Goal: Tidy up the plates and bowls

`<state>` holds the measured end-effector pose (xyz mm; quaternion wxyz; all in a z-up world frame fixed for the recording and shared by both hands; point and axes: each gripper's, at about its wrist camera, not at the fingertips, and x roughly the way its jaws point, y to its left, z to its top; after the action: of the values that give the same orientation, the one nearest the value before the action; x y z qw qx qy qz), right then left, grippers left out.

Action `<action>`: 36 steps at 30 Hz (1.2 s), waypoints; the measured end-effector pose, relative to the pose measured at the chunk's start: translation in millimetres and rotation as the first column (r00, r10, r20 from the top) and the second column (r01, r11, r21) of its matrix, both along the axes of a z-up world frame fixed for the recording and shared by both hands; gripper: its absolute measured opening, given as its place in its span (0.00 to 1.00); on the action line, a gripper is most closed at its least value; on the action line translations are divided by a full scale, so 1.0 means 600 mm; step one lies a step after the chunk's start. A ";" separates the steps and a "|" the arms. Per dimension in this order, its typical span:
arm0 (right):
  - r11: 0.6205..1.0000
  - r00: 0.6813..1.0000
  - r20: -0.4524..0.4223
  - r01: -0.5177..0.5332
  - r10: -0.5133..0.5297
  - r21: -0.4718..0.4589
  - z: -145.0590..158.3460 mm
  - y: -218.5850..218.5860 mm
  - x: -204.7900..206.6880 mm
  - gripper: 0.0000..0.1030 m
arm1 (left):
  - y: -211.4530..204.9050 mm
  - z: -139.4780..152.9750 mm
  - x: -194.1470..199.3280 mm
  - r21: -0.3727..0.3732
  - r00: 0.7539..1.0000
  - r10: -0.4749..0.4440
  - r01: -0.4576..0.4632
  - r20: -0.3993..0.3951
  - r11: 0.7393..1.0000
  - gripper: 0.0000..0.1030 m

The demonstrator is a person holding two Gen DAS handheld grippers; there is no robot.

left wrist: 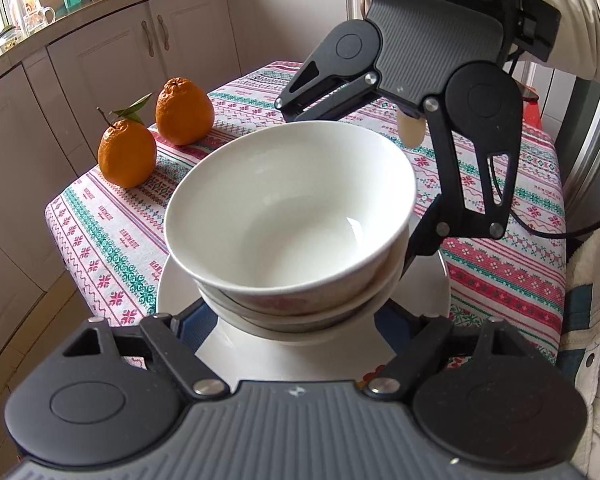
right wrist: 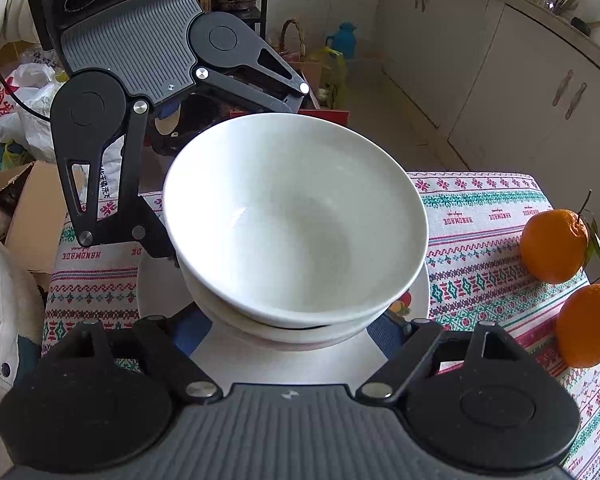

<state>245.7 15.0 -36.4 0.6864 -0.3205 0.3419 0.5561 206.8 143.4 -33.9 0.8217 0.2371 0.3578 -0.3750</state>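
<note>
Bowl stack [left wrist: 288, 216] sits on plate [left wrist: 180, 292], mid-desk [left wrist: 500, 272]. Left gripper [left wrist: 296, 320] and right gripper [right wrist: 296, 332] face each other across it, jaws spread, straddling the lower bowl; contact unclear. Stack lies dead ahead of both, equally near. Oranges [left wrist: 156, 132] well apart.

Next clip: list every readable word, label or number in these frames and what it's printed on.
"HANDMADE", repeated along bands of the tablecloth, upside down or mirrored in places.
Red characters on the white plastic bag: too blurred to read.
Black print on another white bag: illegible.
Bowls, plate: no text.
</note>
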 end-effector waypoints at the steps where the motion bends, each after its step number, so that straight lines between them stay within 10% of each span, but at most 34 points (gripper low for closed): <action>1: 1.000 1.000 -0.001 0.003 -0.003 0.002 0.000 0.000 0.000 0.85 | -0.001 0.000 -0.004 0.006 1.000 0.005 -0.006 0.017 1.000 0.86; 19: 0.979 0.971 0.145 0.179 -0.192 0.100 0.061 -0.063 -0.100 0.97 | 0.008 0.041 -0.115 -0.121 0.933 0.298 -0.278 0.200 0.953 0.97; 23: 0.930 0.898 0.248 0.335 -0.364 0.153 0.085 -0.082 -0.139 1.00 | -0.008 0.072 -0.167 -0.196 0.842 0.437 -0.393 0.315 0.898 1.00; 31: 0.585 0.560 0.177 0.740 -0.809 0.333 0.092 -0.142 -0.189 1.00 | -0.052 0.093 -0.217 -0.390 0.566 0.791 -0.691 0.232 0.609 1.00; 36: 0.467 0.449 0.140 0.800 -0.883 0.377 0.075 -0.166 -0.238 1.00 | -0.097 0.087 -0.250 -0.353 0.442 0.865 -0.791 0.236 0.500 1.00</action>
<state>103.1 -84.5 8.8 0.9515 -0.0993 0.2664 0.1174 56.9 85.1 18.6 0.9699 0.0193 0.2219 0.0988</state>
